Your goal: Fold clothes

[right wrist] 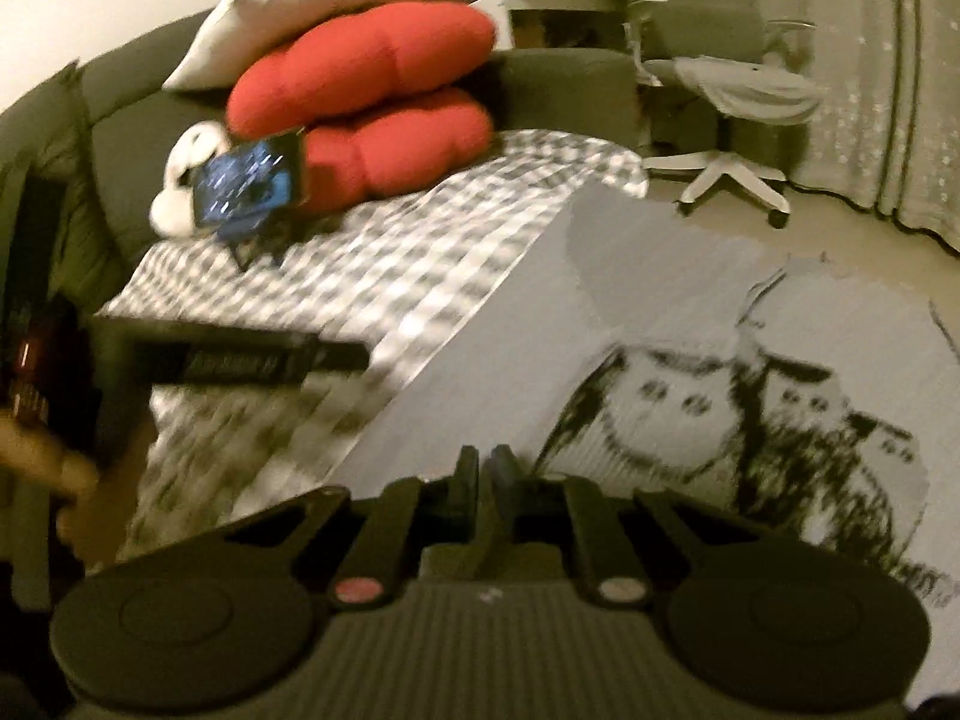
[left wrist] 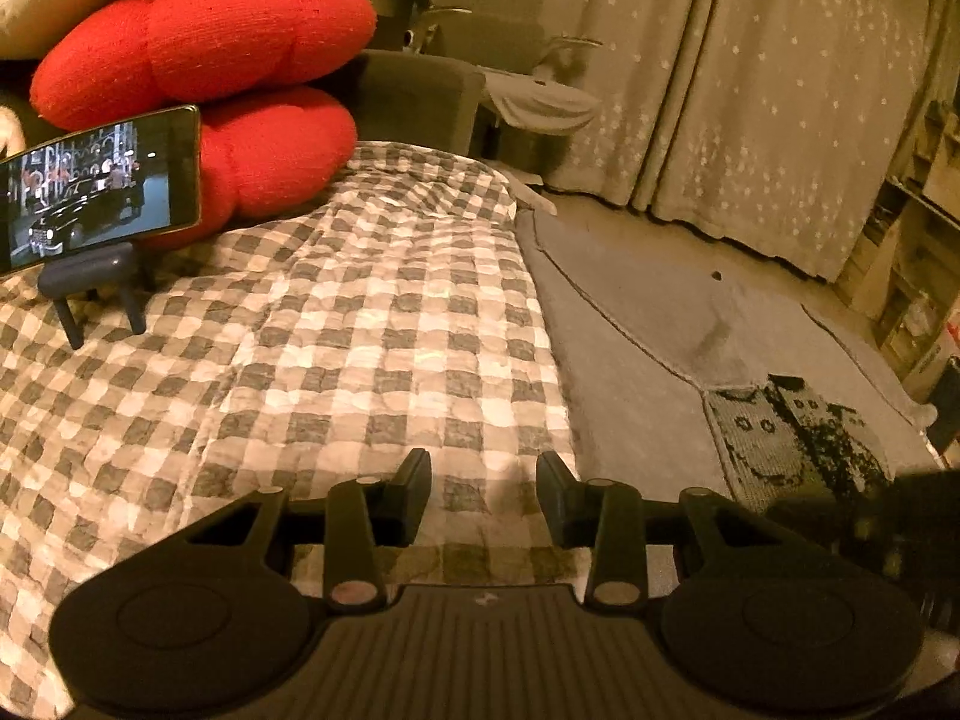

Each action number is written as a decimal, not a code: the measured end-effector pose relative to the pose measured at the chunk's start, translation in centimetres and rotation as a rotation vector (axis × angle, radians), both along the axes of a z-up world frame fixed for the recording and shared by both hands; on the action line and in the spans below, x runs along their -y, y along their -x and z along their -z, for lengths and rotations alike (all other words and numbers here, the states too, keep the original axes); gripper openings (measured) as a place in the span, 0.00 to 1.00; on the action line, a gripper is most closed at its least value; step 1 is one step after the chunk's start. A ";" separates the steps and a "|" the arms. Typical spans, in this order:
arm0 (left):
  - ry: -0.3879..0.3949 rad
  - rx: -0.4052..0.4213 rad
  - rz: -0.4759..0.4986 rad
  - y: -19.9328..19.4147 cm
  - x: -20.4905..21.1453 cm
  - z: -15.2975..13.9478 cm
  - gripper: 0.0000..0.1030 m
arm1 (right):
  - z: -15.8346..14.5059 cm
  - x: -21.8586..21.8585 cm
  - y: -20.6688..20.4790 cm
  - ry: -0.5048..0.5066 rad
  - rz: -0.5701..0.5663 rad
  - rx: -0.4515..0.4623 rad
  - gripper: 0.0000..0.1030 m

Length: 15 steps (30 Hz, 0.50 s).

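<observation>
Garment: grey printed cloth with black cartoon figures (right wrist: 720,396), spread over checked quilt (left wrist: 336,324), long axis toward curtain | right gripper (right wrist: 485,480): fingers together, apparently pinching its near edge | left gripper (left wrist: 483,495): fingers apart, cloth to its right, farther.

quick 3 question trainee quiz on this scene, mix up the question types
1. True or false: the left gripper is open, with nothing between its fingers.
2. Multiple choice: the right gripper is A) wide open B) shut at the edge of the grey shirt C) holding the phone.
3. Fill in: the phone rests on a stand in front of the red ____.

Key: 1 true; 2 B; 3 cushions.
</observation>
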<state>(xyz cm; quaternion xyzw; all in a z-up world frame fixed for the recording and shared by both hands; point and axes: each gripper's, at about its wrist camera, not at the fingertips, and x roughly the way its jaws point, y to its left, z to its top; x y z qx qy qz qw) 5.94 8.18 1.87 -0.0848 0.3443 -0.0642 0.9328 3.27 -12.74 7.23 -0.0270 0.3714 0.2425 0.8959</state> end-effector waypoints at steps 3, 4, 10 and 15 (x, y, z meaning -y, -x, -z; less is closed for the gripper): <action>0.009 0.006 0.017 0.2 0.2 -0.1 0.36 | 0.6 0.2 1.0 -0.002 0.005 -0.022 0.08; 0.010 0.010 0.026 0.3 0.3 -0.2 0.36 | 0.6 0.4 1.3 -0.010 0.008 -0.027 0.08; 0.010 0.012 0.072 0.4 1.1 -0.2 0.36 | 1.0 0.1 5.6 -0.041 -0.032 -0.065 0.09; -0.021 0.005 0.126 0.8 2.3 -0.1 0.36 | 1.3 0.0 9.5 -0.007 -0.002 -0.019 0.09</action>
